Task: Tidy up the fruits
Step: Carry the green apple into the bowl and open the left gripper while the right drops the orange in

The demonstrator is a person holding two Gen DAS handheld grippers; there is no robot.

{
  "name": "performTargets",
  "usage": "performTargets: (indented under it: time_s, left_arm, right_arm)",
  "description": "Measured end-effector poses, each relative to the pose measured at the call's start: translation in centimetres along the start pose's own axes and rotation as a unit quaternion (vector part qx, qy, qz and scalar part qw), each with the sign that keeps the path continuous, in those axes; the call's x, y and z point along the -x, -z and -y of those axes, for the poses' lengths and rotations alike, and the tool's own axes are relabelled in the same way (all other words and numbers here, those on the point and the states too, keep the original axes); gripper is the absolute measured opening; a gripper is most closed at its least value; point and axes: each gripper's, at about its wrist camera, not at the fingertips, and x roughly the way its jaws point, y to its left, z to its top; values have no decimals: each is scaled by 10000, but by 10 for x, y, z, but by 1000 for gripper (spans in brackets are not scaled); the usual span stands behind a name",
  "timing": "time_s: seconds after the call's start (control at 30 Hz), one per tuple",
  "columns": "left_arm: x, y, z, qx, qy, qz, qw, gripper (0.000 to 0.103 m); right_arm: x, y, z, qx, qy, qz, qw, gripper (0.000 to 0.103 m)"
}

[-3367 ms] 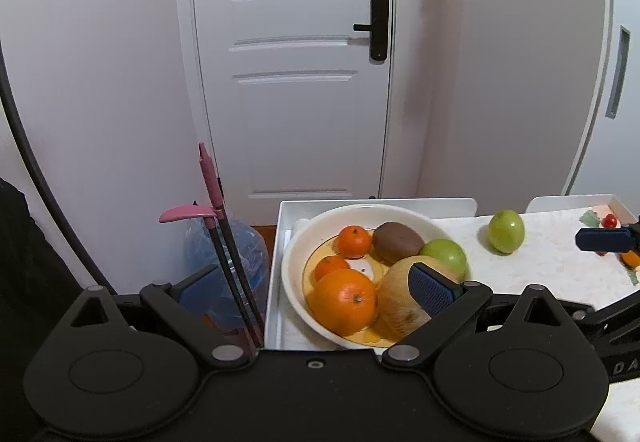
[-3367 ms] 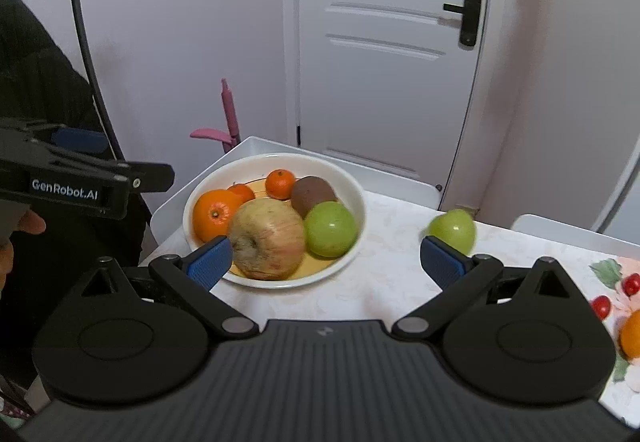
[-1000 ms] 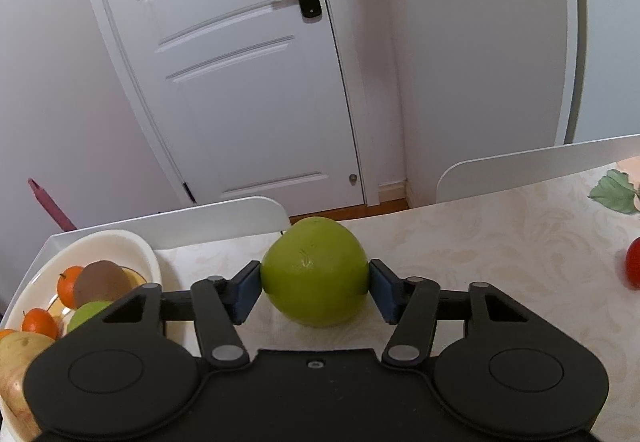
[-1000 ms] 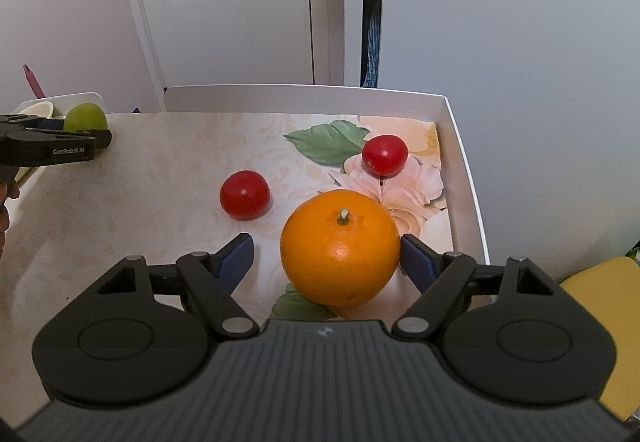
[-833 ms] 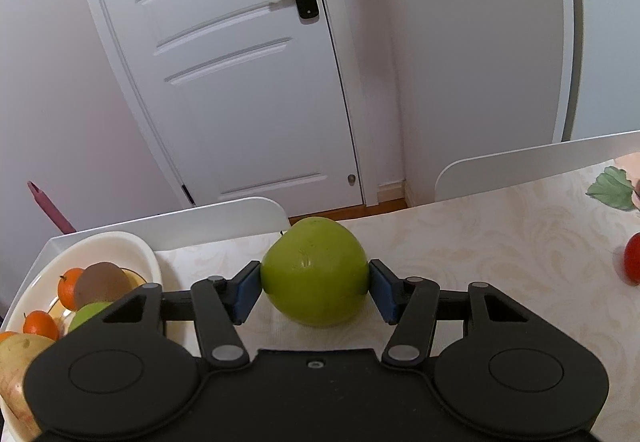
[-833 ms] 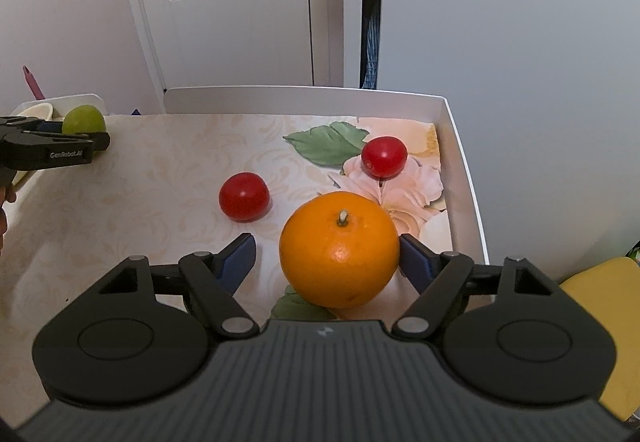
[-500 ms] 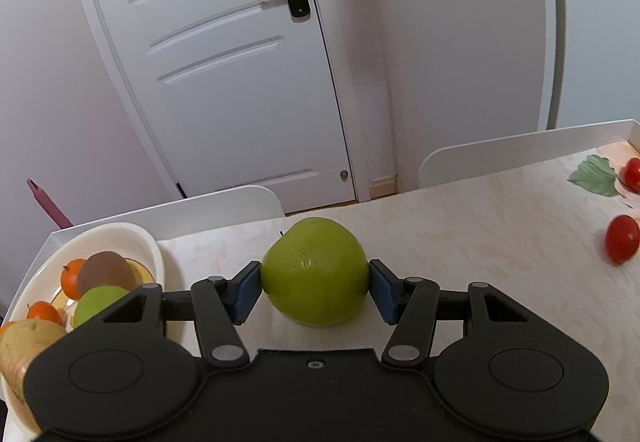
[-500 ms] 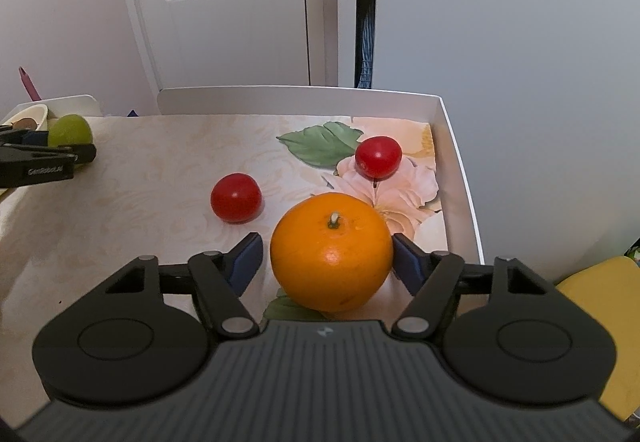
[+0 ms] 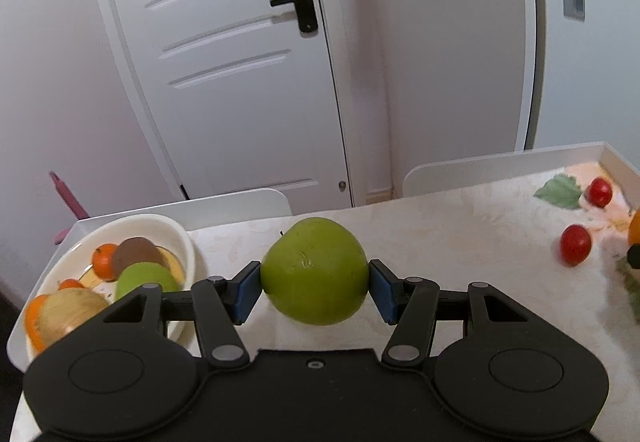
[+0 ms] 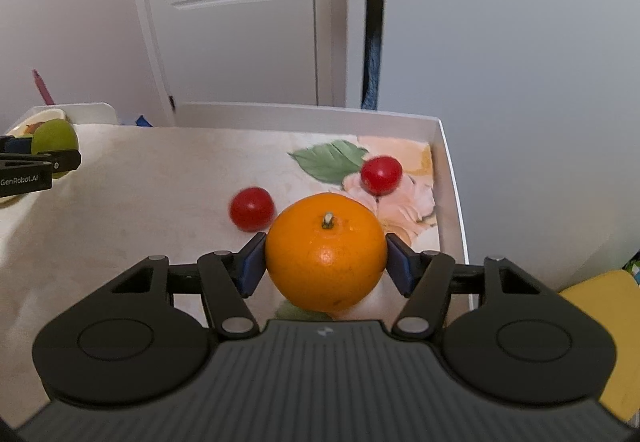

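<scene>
My left gripper (image 9: pixel 315 288) is shut on a green apple (image 9: pixel 315 270) and holds it above the table, right of the white fruit bowl (image 9: pixel 182 238). The bowl holds oranges, a kiwi, a green apple and a large pale apple. My right gripper (image 10: pixel 326 268) is shut on a large orange (image 10: pixel 326 252) at the table's right end. Two red cherry tomatoes (image 10: pixel 252 209) (image 10: pixel 381 170) lie just beyond it. The left gripper with its apple (image 10: pixel 54 140) shows at the far left of the right wrist view.
The table (image 9: pixel 460 226) has a raised white rim (image 10: pixel 452 178) and a flower print at the right end. A white door (image 9: pixel 224 62) stands behind. A pink handle (image 9: pixel 66 198) sticks up beyond the left edge. A yellow object (image 10: pixel 600 314) lies off the right edge.
The right gripper has closed from open onto the large orange. The left gripper holds the green apple and has risen and turned slightly, bringing the bowl and the tomatoes more into view.
</scene>
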Motion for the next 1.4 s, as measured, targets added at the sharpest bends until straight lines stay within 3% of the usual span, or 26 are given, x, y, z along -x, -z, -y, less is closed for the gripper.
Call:
performTargets:
  time_s: [0.4, 0.7, 1.0, 1.4]
  left_arm:
    - [69, -15, -50, 482, -182, 224, 9984, 61]
    - [86, -20, -114, 568, -308, 303, 9975, 61]
    - [76, -21, -179, 501, -261, 180, 9982, 61]
    - [18, -18, -243, 312, 26, -120, 9994, 61]
  right_arm:
    - [35, -48, -70, 408, -741, 284, 9960, 77]
    - [38, -82, -149, 506, -1147, 408, 9913, 77]
    - [25, -106, -226, 493, -1315, 400, 9893, 77]
    - [-13, -119, -297, 409, -1299, 243, 9904, 77]
